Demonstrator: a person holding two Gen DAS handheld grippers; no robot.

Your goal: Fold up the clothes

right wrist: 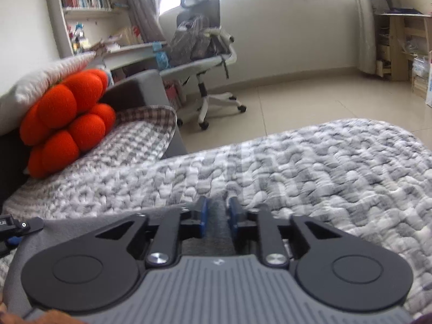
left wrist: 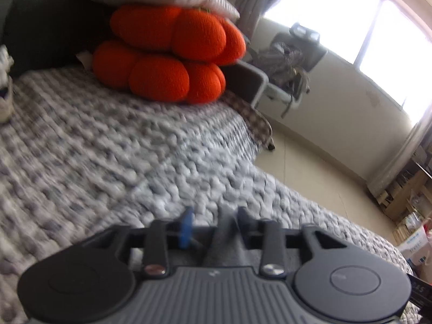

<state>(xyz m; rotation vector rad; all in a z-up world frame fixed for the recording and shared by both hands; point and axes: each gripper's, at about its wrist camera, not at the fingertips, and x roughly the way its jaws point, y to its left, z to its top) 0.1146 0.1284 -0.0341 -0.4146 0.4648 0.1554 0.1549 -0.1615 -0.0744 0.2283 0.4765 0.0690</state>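
Your right gripper (right wrist: 218,217) fills the bottom of its view, jaws partly open, blue pads (right wrist: 204,216) standing on either side of a ridge of grey garment (right wrist: 218,232). Whether the pads press on the cloth cannot be told; the gap looks nearly filled by the fold. The garment spreads to the lower left of that view, lying on the grey-and-white bedspread (right wrist: 337,178).

Your left gripper (left wrist: 213,226) sits at the bottom of its blurred view, jaws also partly open. Grey cloth rises between them, apart from the blue pad (left wrist: 186,226); contact on the other side cannot be told.

Judged from this, you are at the release end of a fold, with the edge laid down on the bed. The next move calls for opening both tools fully, drawing them straight back so the fold is not dragged, then choosing the next edge.

The orange cushion (right wrist: 67,124) at the left stays clear of the work.
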